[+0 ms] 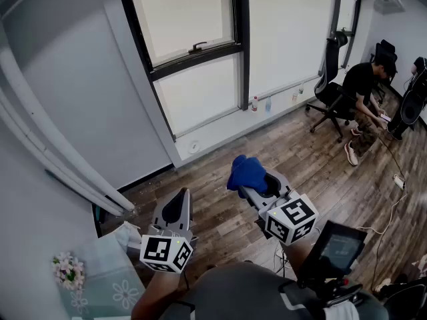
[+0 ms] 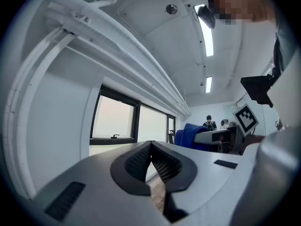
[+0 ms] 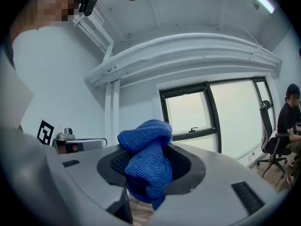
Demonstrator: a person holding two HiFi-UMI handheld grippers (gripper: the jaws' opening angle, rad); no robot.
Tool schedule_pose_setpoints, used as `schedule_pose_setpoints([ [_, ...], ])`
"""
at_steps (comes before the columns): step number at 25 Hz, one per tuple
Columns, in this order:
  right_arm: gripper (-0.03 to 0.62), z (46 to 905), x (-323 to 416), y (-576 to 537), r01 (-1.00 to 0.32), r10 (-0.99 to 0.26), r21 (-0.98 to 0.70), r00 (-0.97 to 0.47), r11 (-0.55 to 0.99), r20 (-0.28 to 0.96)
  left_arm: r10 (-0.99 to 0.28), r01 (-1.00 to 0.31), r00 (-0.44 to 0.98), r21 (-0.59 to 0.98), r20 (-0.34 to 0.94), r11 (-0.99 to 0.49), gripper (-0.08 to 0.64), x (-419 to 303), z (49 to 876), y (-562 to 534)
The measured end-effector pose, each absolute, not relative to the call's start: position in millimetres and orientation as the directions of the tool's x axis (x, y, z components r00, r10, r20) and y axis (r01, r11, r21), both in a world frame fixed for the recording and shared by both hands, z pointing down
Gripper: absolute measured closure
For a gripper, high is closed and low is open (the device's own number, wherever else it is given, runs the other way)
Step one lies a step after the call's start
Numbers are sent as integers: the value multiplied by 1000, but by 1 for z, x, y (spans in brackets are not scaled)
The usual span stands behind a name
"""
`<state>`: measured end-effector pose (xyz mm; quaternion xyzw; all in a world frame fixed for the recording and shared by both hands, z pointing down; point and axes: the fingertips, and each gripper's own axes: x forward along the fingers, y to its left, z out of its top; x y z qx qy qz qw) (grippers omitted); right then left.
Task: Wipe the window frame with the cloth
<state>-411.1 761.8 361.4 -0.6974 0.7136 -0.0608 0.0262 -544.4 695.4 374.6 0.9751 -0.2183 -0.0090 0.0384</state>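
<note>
A crumpled blue cloth (image 1: 246, 174) (image 3: 146, 160) is pinched in my right gripper (image 1: 252, 184) (image 3: 149, 168), which is shut on it and held above the wood floor, short of the wall. The black window frame (image 1: 200, 53) (image 3: 194, 134) (image 2: 114, 139) with a small handle (image 1: 197, 47) stands ahead in the white wall, some way beyond both grippers. My left gripper (image 1: 175, 207) (image 2: 151, 160) hangs lower left, jaws together with nothing between them. The cloth and right gripper also show at the right of the left gripper view, cloth (image 2: 189, 134).
White pipes (image 1: 53, 159) run along the left wall. A person (image 1: 363, 92) sits by office chairs (image 1: 330, 89) at the far right. Small bottles (image 1: 254, 103) stand below the window. A floral cloth with flowers (image 1: 67, 269) lies at lower left. Cables (image 1: 390, 205) trail on the floor.
</note>
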Motion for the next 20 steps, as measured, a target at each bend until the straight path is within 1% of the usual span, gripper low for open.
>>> schedule_pose_setpoints([
  [9, 420, 354, -423, 754, -993, -999, -117, -10, 5, 41, -438, -435, 899, 76, -23, -897, 551, -553, 367, 690],
  [14, 420, 352, -431, 742, -991, -1000, -131, 8, -11, 27, -465, -459, 883, 87, -63, -884, 551, -577, 365, 668],
  [20, 419, 365, -446, 714, -990, -997, -132, 45, -52, 55, -482, -470, 872, 138, -79, -872, 551, -610, 379, 629],
])
